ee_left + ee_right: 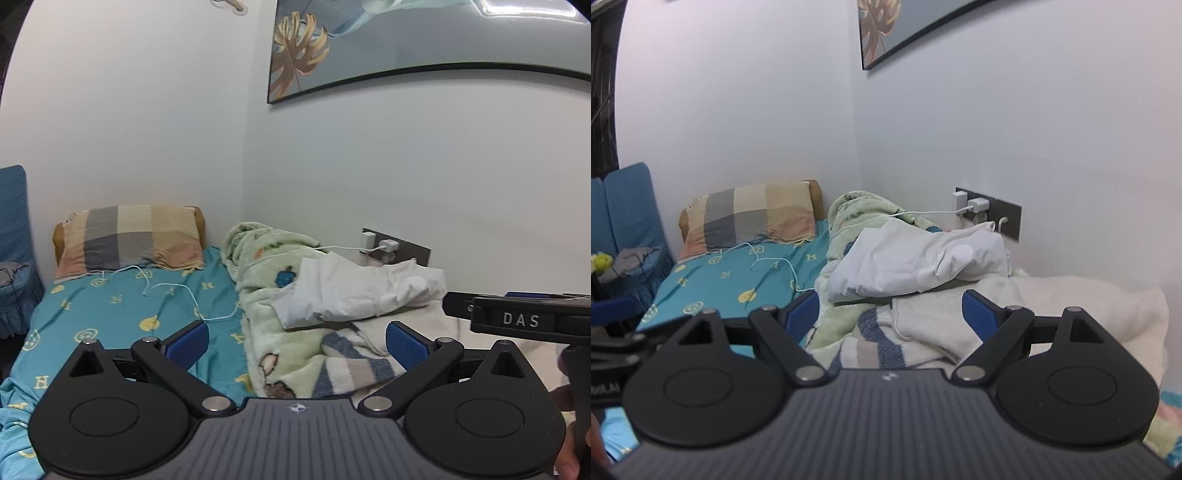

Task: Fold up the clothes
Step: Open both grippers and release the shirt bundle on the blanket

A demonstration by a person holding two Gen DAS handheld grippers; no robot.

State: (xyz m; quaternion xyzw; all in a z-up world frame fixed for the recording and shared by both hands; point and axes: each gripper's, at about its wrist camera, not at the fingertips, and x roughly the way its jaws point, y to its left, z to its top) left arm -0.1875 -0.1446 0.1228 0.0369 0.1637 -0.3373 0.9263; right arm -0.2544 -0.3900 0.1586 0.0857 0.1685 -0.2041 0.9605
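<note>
Both grippers are held above the near edge of the bed (110, 306), pointing toward the far wall. The left gripper (297, 341) has its jaws spread wide and holds nothing. The right gripper (890, 314) is likewise wide open and empty.

The clothes lie in a loose heap on the right half of the bed. A white garment (916, 254) sits bunched on top, toward the far side. A cream garment (934, 325) with a striped garment (871, 343) beside it lies nearer, directly ahead of the right gripper. None of these lies flat or squared; whether any has been through a fold cannot be judged from this heap.

Handling notes:
- Separate one garment from the heap before shaping it; layers overlap and a low pinch is likely to catch two.
- Grip at an edge or corner, one gripper per side, so the cloth hangs clear.
- Use the teal sheet area on the left as the laying surface; it is the only flat part visible.

Obstructions:
- A white cable (173, 291) runs across the sheet and over the green blanket (266, 295) to a charger (977, 205) at the wall socket. It may snag on lifted cloth.
- The blanket lies under the clothes and could be pinched with them.
- A pillow (129, 236) occupies the far left corner.
</note>
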